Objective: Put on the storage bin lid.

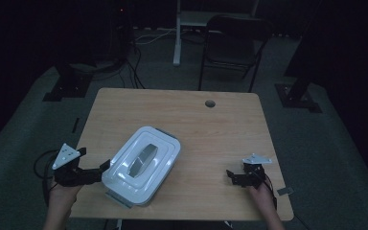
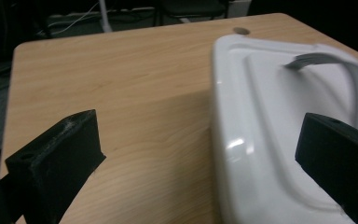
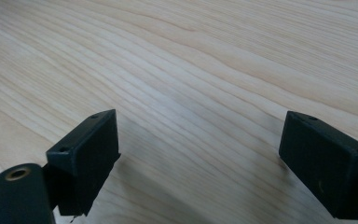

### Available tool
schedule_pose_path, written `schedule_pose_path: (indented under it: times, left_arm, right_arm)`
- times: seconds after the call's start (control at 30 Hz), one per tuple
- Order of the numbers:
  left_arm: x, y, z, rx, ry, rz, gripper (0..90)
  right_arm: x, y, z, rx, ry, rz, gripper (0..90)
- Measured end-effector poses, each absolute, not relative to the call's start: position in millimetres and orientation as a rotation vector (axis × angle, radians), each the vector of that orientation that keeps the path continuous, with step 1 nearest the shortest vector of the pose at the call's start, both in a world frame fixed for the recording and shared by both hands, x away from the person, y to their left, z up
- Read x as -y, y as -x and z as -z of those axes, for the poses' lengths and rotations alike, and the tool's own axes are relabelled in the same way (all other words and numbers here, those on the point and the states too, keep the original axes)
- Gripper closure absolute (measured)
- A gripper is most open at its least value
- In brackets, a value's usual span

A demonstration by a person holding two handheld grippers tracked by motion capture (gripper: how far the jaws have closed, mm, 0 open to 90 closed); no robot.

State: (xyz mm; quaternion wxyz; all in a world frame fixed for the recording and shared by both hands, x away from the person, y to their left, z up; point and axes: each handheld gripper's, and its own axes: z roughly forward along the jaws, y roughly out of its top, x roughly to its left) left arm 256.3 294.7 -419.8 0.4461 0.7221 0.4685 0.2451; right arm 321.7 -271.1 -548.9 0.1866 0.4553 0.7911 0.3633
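Note:
A white lidded container (image 1: pixel 141 165) with a grey handle (image 1: pixel 142 159) lies slantwise on the wooden table (image 1: pixel 211 134), near the front left. My left gripper (image 1: pixel 96 161) is at the container's left corner, jaws spread wide. In the left gripper view the container (image 2: pixel 270 130) reaches in from the right, and the left gripper (image 2: pixel 198 154) stands open, its right jaw over the lid's edge and its left jaw over bare wood, neither pressing. My right gripper (image 1: pixel 235 173) rests near the front right edge, open. Bare wood lies between the jaws of the right gripper (image 3: pixel 198 154).
A round cable hole (image 1: pixel 210 103) sits near the table's far edge. Behind the table stand a dark folding chair (image 1: pixel 235 43) and a white post (image 1: pixel 177 33). Black stand feet (image 1: pixel 69 86) flank the table on the floor. A small grey piece (image 1: pixel 284 191) lies by the front right corner.

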Motion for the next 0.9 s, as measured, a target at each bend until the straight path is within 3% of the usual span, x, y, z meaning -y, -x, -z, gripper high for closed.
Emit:
schedule_pose_path:
  times: [0.33,0.9]
  left_arm:
    - [-328.6,-261.1,451.3,-1.262,-1.746,-0.638,1.0]
    - [-353.1,-255.6,519.4,-1.429,-1.830,-0.542,1.0]
  right_arm:
    - [287.6,-314.5,548.7,-2.178,-1.324,-1.004,11.5]
    - [309.9,-293.5,547.9,-2.087,-1.434,-0.971,11.5]
